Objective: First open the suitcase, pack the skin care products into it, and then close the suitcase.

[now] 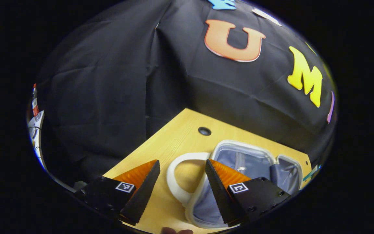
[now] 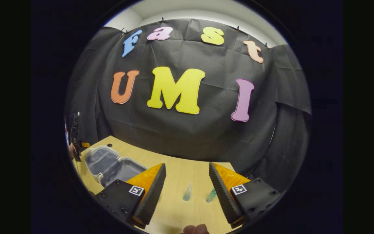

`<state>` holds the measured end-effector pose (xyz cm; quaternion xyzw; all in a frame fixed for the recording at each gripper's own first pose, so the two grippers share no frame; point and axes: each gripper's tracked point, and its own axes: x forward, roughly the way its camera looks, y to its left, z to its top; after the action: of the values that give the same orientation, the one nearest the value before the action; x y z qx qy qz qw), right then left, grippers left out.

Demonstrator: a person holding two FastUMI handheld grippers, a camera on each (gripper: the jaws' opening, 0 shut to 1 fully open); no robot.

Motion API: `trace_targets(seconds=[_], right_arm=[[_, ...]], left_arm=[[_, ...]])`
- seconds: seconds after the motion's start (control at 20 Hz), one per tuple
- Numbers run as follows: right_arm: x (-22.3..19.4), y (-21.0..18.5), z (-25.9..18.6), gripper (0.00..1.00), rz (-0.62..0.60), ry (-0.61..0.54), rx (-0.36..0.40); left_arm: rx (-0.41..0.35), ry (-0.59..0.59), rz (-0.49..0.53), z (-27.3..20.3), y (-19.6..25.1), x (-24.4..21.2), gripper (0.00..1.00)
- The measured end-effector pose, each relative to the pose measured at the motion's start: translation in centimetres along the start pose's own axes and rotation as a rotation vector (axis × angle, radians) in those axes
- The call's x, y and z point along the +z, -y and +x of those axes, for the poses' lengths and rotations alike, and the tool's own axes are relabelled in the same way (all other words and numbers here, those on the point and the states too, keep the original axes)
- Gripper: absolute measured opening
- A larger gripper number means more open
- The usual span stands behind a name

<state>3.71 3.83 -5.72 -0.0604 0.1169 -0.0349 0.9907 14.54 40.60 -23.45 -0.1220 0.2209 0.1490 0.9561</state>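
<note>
A small white suitcase [image 1: 239, 159] lies open on the wooden table [image 1: 180, 136], its grey lining showing in both halves. Its white handle [image 1: 177, 175] loops out between the fingers of my left gripper [image 1: 182, 165], which stands open just above it. In the right gripper view the same suitcase [image 2: 109, 164] lies at the far left with both halves spread. My right gripper [image 2: 187, 169] is open over the table, and two small pale bluish-green skin care bottles [image 2: 187, 192] [image 2: 211, 195] stand between its fingers, apart from both.
A round cable hole [image 1: 204, 131] is in the table near its back corner. The black booth cloth hangs close behind the table edge. At the far left of the right gripper view, some equipment [image 2: 73, 136] stands beyond the table.
</note>
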Motion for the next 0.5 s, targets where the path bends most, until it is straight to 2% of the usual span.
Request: trace_targets(seconds=[0.05,0.1,0.3,0.5], right_arm=[[0.0,0.4,-0.1,0.79,0.006,0.011,0.0],[0.1,0.9,-0.2,0.79,0.011,0.02,-0.001],[-0.7,3.2,-0.8,0.79,0.043,0.042,0.01],[-2.0,6.4,-1.5,0.79,0.051,0.049,0.017]], left_arm=[[0.012,0.037,0.024,-1.4,1.2,1.4,0.92],[0.019,0.08,0.054,-3.1,2.6,2.9,1.0],[-0.01,0.189,0.13,-10.4,10.9,5.7,0.98],[-0.104,0.218,0.162,-15.7,21.8,4.3,0.98]])
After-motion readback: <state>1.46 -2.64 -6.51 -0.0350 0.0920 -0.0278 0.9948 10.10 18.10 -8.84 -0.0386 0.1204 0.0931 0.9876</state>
